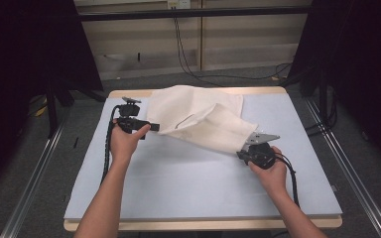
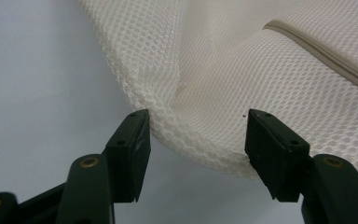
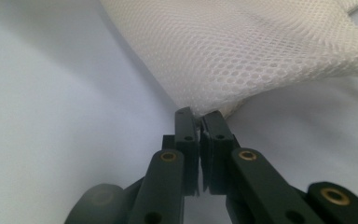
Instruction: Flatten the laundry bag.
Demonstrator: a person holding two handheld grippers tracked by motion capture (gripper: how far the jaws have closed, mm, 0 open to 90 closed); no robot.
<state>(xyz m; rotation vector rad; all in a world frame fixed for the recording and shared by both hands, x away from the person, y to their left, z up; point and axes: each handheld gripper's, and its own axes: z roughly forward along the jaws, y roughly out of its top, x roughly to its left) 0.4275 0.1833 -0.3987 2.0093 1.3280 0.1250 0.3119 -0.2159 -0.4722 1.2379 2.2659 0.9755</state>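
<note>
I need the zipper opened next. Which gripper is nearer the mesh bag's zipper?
Left. The left gripper stands open at the mesh bag's edge beside the zipper; the right gripper pinches the far corner.

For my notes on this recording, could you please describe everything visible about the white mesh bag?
The mesh bag is off-white netting with fine holes and a beige zipper strip. It lies crumpled across the table's far half. The right gripper pinches its near corner, lifting that end. The left gripper's jaws stand open around a folded edge.
</note>
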